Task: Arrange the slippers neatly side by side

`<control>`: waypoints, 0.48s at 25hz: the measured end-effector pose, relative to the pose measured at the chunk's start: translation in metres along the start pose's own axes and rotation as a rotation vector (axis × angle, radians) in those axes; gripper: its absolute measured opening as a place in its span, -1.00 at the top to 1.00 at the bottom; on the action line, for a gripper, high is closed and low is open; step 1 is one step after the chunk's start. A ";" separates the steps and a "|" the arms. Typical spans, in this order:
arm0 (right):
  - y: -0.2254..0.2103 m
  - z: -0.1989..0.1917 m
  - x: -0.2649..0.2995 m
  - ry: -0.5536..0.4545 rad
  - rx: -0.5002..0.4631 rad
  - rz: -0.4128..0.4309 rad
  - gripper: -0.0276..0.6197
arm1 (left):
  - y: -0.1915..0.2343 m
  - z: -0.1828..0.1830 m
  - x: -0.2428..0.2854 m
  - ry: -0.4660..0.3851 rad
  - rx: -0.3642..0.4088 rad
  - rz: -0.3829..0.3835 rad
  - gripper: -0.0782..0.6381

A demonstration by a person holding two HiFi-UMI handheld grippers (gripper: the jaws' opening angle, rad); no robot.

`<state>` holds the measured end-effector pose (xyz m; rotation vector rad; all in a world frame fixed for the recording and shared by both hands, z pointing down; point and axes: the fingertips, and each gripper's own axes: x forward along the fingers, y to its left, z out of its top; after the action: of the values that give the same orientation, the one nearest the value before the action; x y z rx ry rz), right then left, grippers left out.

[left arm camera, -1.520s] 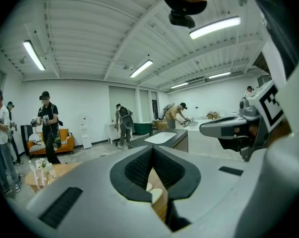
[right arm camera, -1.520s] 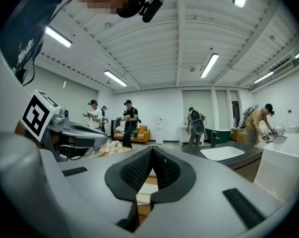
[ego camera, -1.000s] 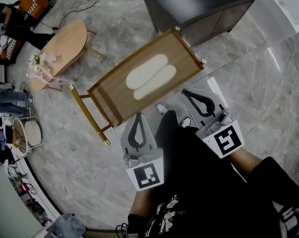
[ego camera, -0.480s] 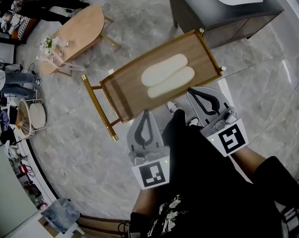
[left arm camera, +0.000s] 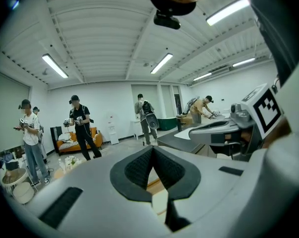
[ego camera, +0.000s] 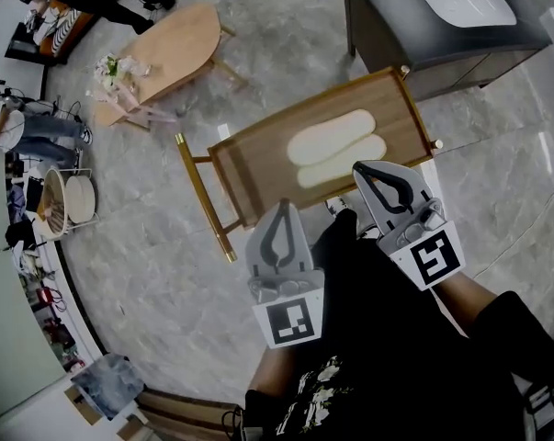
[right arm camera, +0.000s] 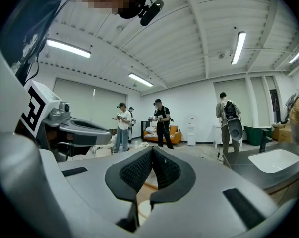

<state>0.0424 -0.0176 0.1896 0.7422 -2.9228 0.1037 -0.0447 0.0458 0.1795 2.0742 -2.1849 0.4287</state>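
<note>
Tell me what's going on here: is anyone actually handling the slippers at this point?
Not right now. A person stands over a wooden tray table with a gripper in each hand. The left gripper and the right gripper are both shut with nothing between the jaws, held near the table's closer edge. The two pale slippers lie on the table side by side, lengthwise and close together, touched by neither gripper. The arrangement looks done.
</note>
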 end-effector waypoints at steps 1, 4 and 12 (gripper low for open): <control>-0.001 0.001 0.004 0.001 -0.003 0.003 0.92 | 0.002 0.001 0.003 -0.003 -0.004 0.001 0.77; -0.008 0.003 0.013 0.017 -0.012 0.006 0.92 | 0.006 0.004 0.015 -0.013 -0.013 -0.003 0.77; -0.023 0.005 0.044 0.046 -0.044 0.003 0.92 | 0.025 0.003 0.049 -0.027 -0.053 -0.009 0.77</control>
<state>0.0143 -0.0587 0.1920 0.7187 -2.8726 0.0564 -0.0725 -0.0017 0.1863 2.0733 -2.1768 0.3401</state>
